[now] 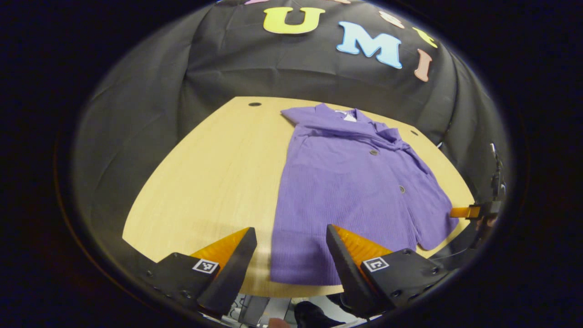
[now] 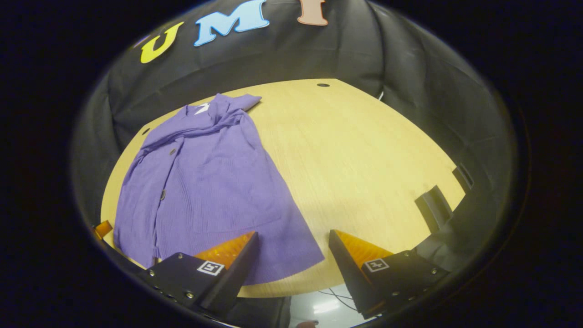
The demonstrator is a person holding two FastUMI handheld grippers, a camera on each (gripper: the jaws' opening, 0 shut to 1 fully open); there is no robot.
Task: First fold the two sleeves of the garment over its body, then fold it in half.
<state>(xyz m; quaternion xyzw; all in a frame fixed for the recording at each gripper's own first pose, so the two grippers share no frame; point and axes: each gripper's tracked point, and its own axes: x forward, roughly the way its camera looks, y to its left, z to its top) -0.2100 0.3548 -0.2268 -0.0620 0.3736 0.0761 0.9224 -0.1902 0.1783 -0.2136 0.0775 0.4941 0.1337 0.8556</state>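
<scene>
The garment [image 1: 355, 191] is spread flat on the table [image 1: 214, 182], sleeves apparently folded in. Both grippers [image 1: 291, 246] [image 2: 294, 248] are held apart, empty, above its hem. Halving seemingly remains; the hem must be gripped.

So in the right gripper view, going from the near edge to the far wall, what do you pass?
The open claw → the purple garment's hem → its buttons → its collar → the bare table's far edge → the black cloth wall.
</scene>
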